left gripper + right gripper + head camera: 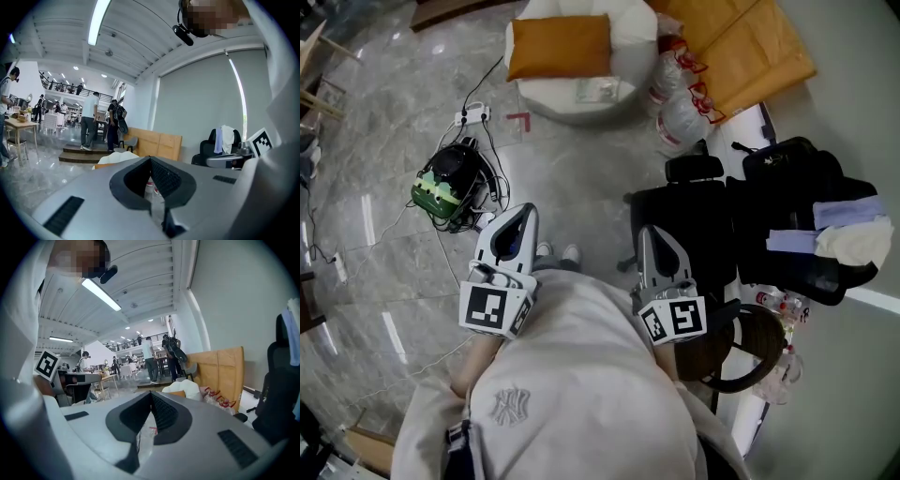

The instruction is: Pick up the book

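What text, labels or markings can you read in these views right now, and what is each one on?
"NY": an interlocked monogram on the person's grey sweatshirt.
Red labels on the bottles: too small to read.
The square markers: black-and-white patterns, no letters or numbers.
Nothing else is legible in any view.

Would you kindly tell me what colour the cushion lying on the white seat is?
Orange. The cushion on the white seat shows best in the head view.

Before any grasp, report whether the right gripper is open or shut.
Shut. The grey right gripper shows jaws touching, nothing between them.
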Motion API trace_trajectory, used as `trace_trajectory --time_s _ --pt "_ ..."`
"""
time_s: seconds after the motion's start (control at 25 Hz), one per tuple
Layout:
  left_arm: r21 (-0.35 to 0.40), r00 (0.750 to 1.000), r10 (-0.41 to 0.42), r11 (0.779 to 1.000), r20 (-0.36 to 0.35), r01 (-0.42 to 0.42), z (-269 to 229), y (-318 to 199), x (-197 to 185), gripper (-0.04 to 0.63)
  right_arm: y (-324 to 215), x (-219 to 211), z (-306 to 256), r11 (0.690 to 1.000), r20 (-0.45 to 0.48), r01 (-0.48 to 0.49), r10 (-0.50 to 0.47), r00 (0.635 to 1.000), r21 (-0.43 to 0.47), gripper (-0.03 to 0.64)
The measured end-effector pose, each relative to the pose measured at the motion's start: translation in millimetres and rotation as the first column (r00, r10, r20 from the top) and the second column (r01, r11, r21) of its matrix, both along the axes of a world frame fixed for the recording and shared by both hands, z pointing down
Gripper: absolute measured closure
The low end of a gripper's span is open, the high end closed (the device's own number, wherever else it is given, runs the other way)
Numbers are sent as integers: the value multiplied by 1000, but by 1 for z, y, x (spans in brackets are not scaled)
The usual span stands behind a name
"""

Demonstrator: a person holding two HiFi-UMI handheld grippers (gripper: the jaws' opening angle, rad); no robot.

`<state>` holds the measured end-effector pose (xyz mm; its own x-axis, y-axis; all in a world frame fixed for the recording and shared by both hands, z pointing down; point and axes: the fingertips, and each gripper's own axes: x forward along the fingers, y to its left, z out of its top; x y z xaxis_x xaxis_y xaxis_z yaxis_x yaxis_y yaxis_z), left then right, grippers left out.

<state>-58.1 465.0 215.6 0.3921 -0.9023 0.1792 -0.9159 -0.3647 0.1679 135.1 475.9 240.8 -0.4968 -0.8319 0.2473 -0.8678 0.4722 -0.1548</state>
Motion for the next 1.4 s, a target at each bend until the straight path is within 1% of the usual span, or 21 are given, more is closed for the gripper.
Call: trace_trajectory --time_s 0.12,0.32,0.6,0.72,0.84,1.08,1.28,1.4 --pt "8 1000 -12 1000 -5 12 -2 2 5 586 0 3 2 1000 -9 22 -22 1000 -4 600" --pt "6 998 -60 998 3 60 -2 8 -5 586 1 5 2 999 -7 38 -39 999 -13 600" --pt "26 986 -166 986 32 165 -10 5 -44 586 0 3 4 999 -5 40 -40 999 -29 600" --pt "23 983 -181 983 44 180 -7 -4 -58 586 -3 1 6 999 5 29 -29 1000 -37 600" --pt "29 981 -187 982 59 186 -6 -15 -67 586 -9 -1 14 997 2 24 -24 1000 -70 600" --pt "17 981 -180 984 72 179 2 -48 -87 586 -40 -15 26 992 -15 31 -33 999 -124 600" --pt "7 978 -199 980 70 199 6 -89 -110 586 -84 -35 28 990 -25 37 -40 999 -136 600" --pt "19 978 -200 980 62 199 3 -117 -123 586 -113 -47 28 990 -34 37 -42 999 -135 600"
